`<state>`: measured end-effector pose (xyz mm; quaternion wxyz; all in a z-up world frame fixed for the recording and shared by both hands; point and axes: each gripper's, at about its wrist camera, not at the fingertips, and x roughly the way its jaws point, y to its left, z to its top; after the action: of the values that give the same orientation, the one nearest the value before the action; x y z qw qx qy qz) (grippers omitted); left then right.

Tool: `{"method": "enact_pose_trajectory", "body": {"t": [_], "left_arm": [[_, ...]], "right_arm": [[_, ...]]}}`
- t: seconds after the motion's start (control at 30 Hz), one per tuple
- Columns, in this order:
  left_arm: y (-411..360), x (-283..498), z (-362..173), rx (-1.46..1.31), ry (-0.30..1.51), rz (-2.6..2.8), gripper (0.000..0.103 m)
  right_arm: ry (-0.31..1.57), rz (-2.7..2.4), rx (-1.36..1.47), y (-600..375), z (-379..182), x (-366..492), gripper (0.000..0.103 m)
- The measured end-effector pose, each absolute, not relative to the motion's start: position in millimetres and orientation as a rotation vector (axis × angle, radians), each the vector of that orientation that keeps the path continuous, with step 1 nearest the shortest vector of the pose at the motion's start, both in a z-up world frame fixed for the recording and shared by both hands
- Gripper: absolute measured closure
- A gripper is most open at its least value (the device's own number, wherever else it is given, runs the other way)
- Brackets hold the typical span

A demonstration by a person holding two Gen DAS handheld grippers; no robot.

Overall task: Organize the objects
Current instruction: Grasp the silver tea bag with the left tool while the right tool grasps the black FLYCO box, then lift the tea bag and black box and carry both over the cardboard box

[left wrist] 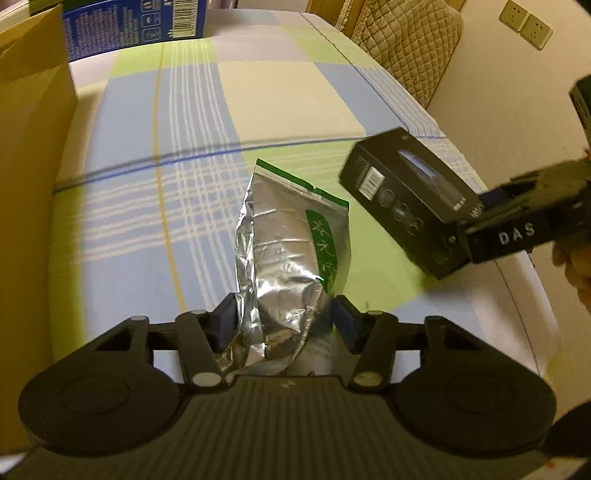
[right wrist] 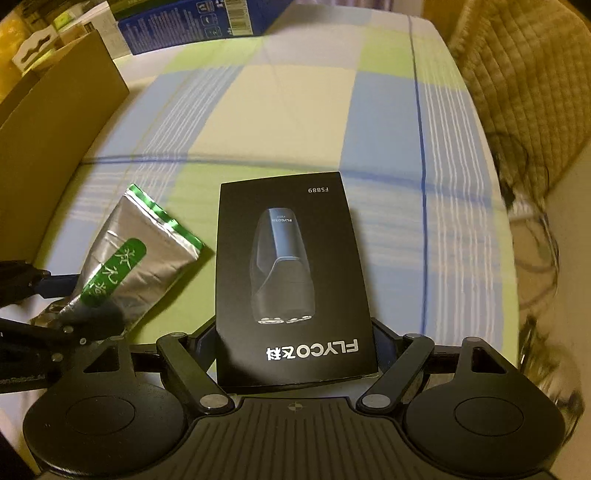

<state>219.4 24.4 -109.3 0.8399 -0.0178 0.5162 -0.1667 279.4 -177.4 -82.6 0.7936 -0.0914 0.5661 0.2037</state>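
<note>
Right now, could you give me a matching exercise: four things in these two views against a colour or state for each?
Things:
1. foil pouch
2. black shaver box
3. cardboard box
4. blue carton

States:
A. standing at the far edge of the checked cloth
B. brown, at the left side
C. between the left gripper's jaws
D. between the right gripper's jaws

Pairs: 1-C, 2-D, 3-B, 4-A

One foil pouch (left wrist: pixel 291 236) – one black box (right wrist: pixel 293 280) – one blue box (left wrist: pixel 133 26).
</note>
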Motion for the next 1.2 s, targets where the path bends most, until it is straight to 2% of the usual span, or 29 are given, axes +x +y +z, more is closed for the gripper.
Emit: {"method": "enact_pose_trajectory", "body": {"t": [0.37,0.47,0.53,1.0,1.1,1.13,1.2], "left_arm": [[39,148,-98,-0.043,1.091,-0.330,0.049],[42,145,-93,-0.037,1.072,-0.335,0.035],[42,146,-90,-0.038,1.057,-0.346,0.033],[25,158,-109,0.089,1.087,-0.395,0.031],[26,156,-107,0.079,1.084,-0.392,0.043],[26,155,-106,0.068,1.084,-0.400,0.052],[25,153,-106,0.059,1.084,-0.402,0.054]], "right_arm": [[1.201,0.358,-0.072,-182,-76,200,0.025],[1.146,0.349,-0.064,-183,-74,188,0.024],[1.123,0.346,-0.053,-182,-73,187,0.023],[1.067,0.369,-0.125,-176,-80,194,0.023],[1.059,0.385,-0.132,-172,-80,198,0.023],[1.054,0.386,-0.137,-171,-80,200,0.023],[1.046,0.379,-0.147,-169,-81,203,0.023]]}}
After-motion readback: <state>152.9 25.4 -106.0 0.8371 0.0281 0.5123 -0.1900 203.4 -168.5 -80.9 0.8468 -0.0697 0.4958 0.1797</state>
